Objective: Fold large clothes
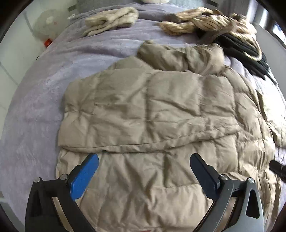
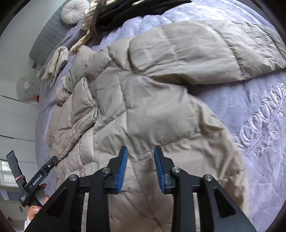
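Note:
A large beige quilted down jacket (image 1: 152,110) lies spread on a lilac blanket (image 1: 35,107). One side is folded over its middle, and its fur-trimmed hood (image 1: 180,58) lies at the far end. My left gripper (image 1: 143,158) is open and empty just above the jacket's near part. In the right wrist view the jacket (image 2: 143,107) fills the middle, with one sleeve (image 2: 205,51) stretched out to the right. My right gripper (image 2: 140,149) is open and empty, close above the jacket. The left gripper (image 2: 35,182) shows at the lower left there.
A folded cream knit (image 1: 110,19) and a pile of beige and black clothes (image 1: 223,30) lie at the far end of the bed. A grey headboard (image 2: 48,37) and a round white cushion (image 2: 73,10) are beyond. A white fan (image 1: 46,23) stands beside the bed.

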Action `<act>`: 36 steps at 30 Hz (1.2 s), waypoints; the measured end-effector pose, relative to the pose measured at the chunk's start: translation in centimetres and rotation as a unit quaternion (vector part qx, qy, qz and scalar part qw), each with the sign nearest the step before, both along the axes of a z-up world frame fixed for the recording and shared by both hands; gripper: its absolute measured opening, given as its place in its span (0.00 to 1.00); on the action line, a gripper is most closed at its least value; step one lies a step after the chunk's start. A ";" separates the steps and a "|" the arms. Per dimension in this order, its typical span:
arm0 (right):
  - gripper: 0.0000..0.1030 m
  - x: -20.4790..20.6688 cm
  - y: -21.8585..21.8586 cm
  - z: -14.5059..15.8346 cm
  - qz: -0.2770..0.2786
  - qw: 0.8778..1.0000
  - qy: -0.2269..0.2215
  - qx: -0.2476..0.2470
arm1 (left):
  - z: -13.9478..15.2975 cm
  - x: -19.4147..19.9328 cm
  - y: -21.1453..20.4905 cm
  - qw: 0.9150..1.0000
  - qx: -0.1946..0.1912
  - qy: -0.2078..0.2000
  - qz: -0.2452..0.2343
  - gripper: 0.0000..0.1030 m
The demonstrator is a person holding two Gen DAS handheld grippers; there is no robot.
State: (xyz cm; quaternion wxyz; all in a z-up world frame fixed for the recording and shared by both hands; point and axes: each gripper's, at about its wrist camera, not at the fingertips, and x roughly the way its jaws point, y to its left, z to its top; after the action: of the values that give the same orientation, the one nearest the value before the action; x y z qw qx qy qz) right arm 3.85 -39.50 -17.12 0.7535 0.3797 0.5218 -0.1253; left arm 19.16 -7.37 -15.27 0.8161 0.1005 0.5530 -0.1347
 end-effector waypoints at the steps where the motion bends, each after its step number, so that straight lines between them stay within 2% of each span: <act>1: 0.35 -0.2 -0.4 0.1 -0.004 1.000 -0.001 -0.001 | 0.0 -0.2 -0.5 1.000 0.002 0.001 -0.004 0.99; 4: 0.43 -1.1 -2.0 0.6 -0.019 1.000 -0.009 -0.002 | 0.1 -0.6 -2.0 1.000 0.004 0.001 -0.015 0.99; 8: 0.61 -2.5 -4.6 1.2 -0.047 0.999 -0.026 -0.010 | 0.3 -1.1 -4.0 1.000 0.010 -0.008 -0.028 0.99; 10: 0.64 -3.3 -6.1 1.3 -0.069 0.997 -0.032 -0.010 | 0.2 -1.1 -4.8 0.999 0.005 -0.005 -0.031 0.99; 11: 0.72 -3.8 -6.9 1.2 -0.080 0.996 -0.036 -0.007 | 0.0 -1.1 -5.3 0.999 0.005 0.001 -0.033 0.99; 12: 0.86 -4.4 -7.8 1.1 -0.098 0.994 -0.041 -0.002 | -0.1 -1.1 -5.6 0.999 0.006 0.003 -0.034 0.99; 15: 0.89 -6.1 -10.4 0.6 -0.142 0.988 -0.051 0.016 | -0.2 -1.6 -7.1 0.999 0.012 0.004 -0.044 0.99; 17: 1.00 -7.3 -12.1 0.3 -0.169 0.984 -0.058 0.024 | -0.2 -1.9 -7.9 0.999 0.017 0.005 -0.048 0.99; 21: 1.00 -8.8 -14.5 -0.3 -0.200 0.977 -0.069 0.037 | -0.8 -2.7 -10.2 0.998 0.026 0.013 -0.063 0.99; 24: 1.00 -9.6 -16.3 -0.8 -0.222 0.971 -0.073 0.040 | -1.3 -3.2 -11.7 0.996 0.019 0.034 -0.082 0.99; 28: 1.00 -10.3 -19.0 -1.7 -0.244 0.965 -0.074 0.055 | -0.9 -3.8 -14.1 0.995 0.026 0.028 -0.094 0.99; 31: 1.00 -10.9 -21.5 -2.8 -0.270 0.952 -0.101 0.102 | -0.5 -4.1 -15.6 0.995 0.024 0.034 -0.095 0.99; 36: 1.00 -12.1 -25.2 -4.5 -0.333 0.917 -0.154 0.155 | 0.1 -4.1 -17.8 0.995 0.020 0.038 -0.089 0.99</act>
State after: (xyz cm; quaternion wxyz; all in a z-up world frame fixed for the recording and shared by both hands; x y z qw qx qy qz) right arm -8.29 -64.74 -21.60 0.6709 0.6583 0.2556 -0.2264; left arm 15.04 -25.20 -15.17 0.7772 0.1607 0.5748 -0.1994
